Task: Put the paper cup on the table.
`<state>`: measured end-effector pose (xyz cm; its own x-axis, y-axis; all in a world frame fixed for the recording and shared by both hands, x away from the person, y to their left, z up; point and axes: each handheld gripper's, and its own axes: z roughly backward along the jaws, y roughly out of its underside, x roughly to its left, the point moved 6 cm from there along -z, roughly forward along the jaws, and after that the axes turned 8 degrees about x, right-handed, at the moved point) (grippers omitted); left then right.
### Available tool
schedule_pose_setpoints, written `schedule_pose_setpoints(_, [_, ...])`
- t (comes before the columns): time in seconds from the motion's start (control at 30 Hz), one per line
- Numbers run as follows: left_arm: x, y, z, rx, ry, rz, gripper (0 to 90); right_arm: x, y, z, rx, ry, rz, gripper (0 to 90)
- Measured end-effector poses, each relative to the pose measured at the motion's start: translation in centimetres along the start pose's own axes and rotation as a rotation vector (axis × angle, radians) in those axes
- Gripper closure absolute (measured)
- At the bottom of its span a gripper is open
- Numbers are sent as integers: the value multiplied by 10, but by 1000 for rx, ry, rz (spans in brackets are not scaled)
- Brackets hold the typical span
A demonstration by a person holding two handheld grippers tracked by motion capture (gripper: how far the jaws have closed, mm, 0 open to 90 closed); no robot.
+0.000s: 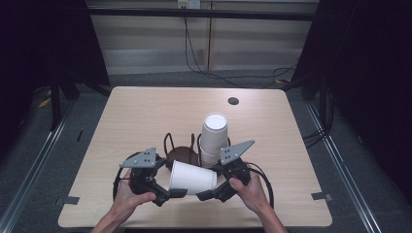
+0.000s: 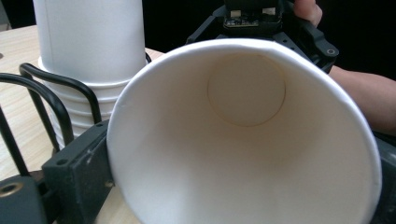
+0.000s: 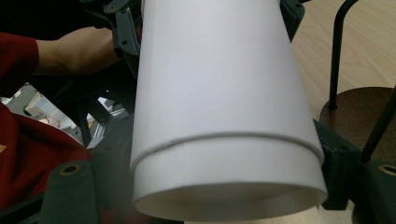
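Near the front edge of the table [image 1: 145, 104], a white paper cup [image 1: 193, 177] was held on its side between the two grippers, clear of the tabletop as far as could be judged. In the right gripper view a second rim line ran around the cup, so two cups nested together seemed to be gripped; this could not be settled. The left gripper [image 1: 171, 194] was clenched across the cup's open mouth, its dark jaws pressed against the rim on either side in the left gripper view, where the bare inner bottom was seen. The right gripper [image 1: 206, 193] was clamped on the narrower base end, the cup wall lying between its jaws in the right gripper view. Just behind the cup, a black wire holder on a round brown base [image 1: 183, 154] was left unfilled on its near side, while a stack of paper cups [image 1: 214, 137] stood upright at its right. The work was judged to be midway: a cup had been taken in hand, but separation or placement in the holder was not yet done.
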<state>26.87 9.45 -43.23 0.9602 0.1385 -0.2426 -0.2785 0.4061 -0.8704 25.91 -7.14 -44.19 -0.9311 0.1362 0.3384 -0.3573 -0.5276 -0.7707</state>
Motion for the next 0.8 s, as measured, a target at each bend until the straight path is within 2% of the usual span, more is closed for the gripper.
schedule_pose_setpoints(0.1, [1,0,1,-11,14,7,54,0,0,0,-2,12,1,245])
schedule_pose_setpoints(0.2, [1,-1,3,-15,24,14,70,0,0,0,-7,3,-2,246])
schedule_pose_setpoints(0.53, [2,-2,4,-22,37,29,111,-4,1,0,-8,20,-15,215])
schedule_pose_setpoints(0.8, [2,-3,8,-10,20,21,128,-4,0,1,-18,54,-10,186])
